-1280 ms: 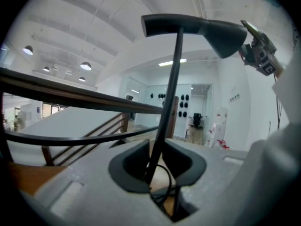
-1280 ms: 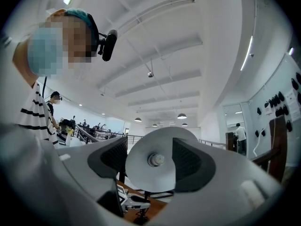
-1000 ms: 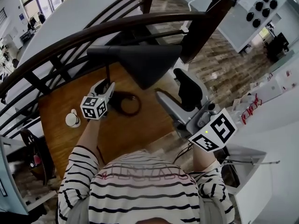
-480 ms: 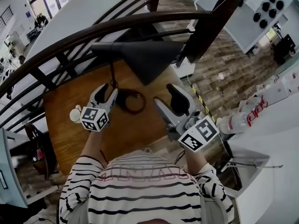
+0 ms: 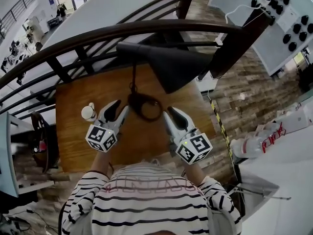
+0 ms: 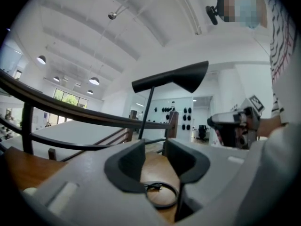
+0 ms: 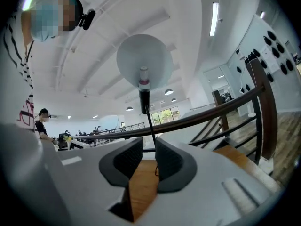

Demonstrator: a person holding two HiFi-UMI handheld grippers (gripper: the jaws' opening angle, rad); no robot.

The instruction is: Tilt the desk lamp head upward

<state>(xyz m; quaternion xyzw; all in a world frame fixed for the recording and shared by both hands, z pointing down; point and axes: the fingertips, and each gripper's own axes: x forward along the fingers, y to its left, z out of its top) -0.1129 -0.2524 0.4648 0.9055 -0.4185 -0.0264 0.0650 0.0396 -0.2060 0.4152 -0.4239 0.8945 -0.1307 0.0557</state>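
A black desk lamp stands on the wooden table point(image 5: 88, 94). Its cone-shaped head point(image 5: 168, 65) sits on a thin stem point(image 5: 133, 80) above a ring base point(image 5: 145, 106). My left gripper point(image 5: 121, 105) hovers just left of the ring, its jaws closing with nothing between them. On the ring's right side my right gripper point(image 5: 171, 113) has its jaws closing to a narrow gap, also empty. The left gripper view looks up at the lamp head point(image 6: 176, 76) over the ring base point(image 6: 162, 197). From below, the right gripper view shows the lamp head point(image 7: 144, 60) and stem point(image 7: 150, 121).
A small white bottle-like object point(image 5: 88, 112) stands on the table left of the left gripper. A dark curved railing point(image 5: 98, 33) arches over the table's far side. Wood floor and a white peg wall point(image 5: 274, 18) lie to the right.
Both grippers have drawn back toward me and now flank the ring base. The right gripper came down from beside the lamp head and its jaws have narrowed a lot.
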